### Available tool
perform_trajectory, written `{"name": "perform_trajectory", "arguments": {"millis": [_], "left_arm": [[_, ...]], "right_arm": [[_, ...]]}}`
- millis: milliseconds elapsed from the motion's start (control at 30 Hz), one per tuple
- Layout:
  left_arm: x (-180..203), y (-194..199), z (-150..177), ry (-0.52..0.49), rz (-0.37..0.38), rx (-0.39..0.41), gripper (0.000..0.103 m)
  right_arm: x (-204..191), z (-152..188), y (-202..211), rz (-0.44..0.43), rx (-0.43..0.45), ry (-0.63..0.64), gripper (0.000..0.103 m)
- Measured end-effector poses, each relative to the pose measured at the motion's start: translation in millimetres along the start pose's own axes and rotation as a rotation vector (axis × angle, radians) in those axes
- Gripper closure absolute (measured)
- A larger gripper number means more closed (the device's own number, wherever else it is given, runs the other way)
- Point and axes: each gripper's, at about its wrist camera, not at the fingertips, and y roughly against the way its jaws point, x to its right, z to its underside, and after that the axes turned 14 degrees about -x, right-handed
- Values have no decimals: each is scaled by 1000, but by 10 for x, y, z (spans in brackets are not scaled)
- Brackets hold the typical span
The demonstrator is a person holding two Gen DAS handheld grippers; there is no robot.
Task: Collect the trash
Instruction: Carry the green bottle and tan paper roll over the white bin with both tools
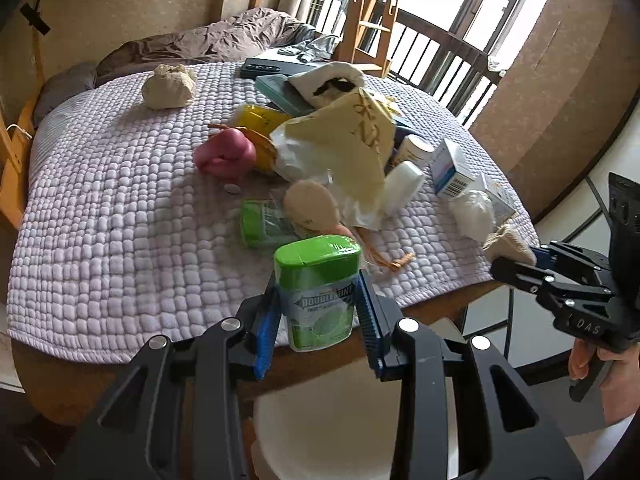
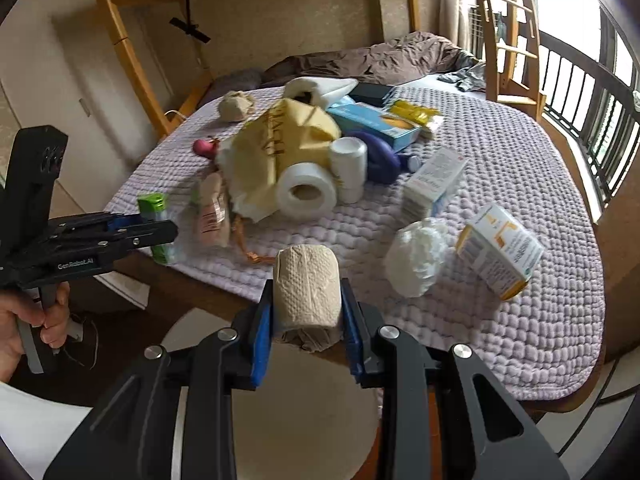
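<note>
Trash crowds a round worktop [image 1: 440,304] spread with a lilac quilted cloth [image 1: 100,216], as a person works with a handheld gripper in each hand. In the left wrist view, the left gripper [image 1: 318,304] has its blue-padded fingers [image 1: 266,332] clamped on an upright green gum bottle [image 1: 316,288] at the cloth's 6 o'clock edge, over the worktop's rim. In the right wrist view, the right gripper [image 2: 307,312] has its fingers [image 2: 352,320] closed on a crumpled beige paper towel wad [image 2: 307,288], also at the 6 o'clock edge of the cloth. Both grippers appear in each other's views: the right one at 3 o'clock in the left view, the left one at 9 o'clock in the right view, with a hand [image 2: 24,320] on its handle. Near the centre of the cloth lies a heap: a crumpled yellow paper bag [image 2: 288,148], a white tape roll [image 2: 306,194] and a white bottle [image 2: 349,164] just beside it at 3 o'clock, a blue box [image 2: 372,124] behind. A pink toy [image 1: 226,152] sits at 9 o'clock of the heap in the left view, and a flattened green wrapper [image 1: 264,222] lies beyond the gum bottle. Toward 3 o'clock in the right view are a white carton [image 2: 434,184], a white tissue ball [image 2: 418,256] and a yellow-and-white box [image 2: 498,252]. A second beige wad [image 1: 168,86] rests alone at 11 o'clock in the left view. An unmade bed [image 2: 380,60] stands beyond the worktop.
</note>
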Motion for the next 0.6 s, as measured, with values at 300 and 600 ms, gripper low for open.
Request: {"name": "perform_trajectory", "arguments": {"millis": [300,600], "left_arm": [[153,49,156,-30,38,-28,65],[296,1,330,-56,60,-74,65]], "right_arm": [[-139,141,-36,-43,-40,15,72],[-226,287,-93,-75,-81,20,72]]}}
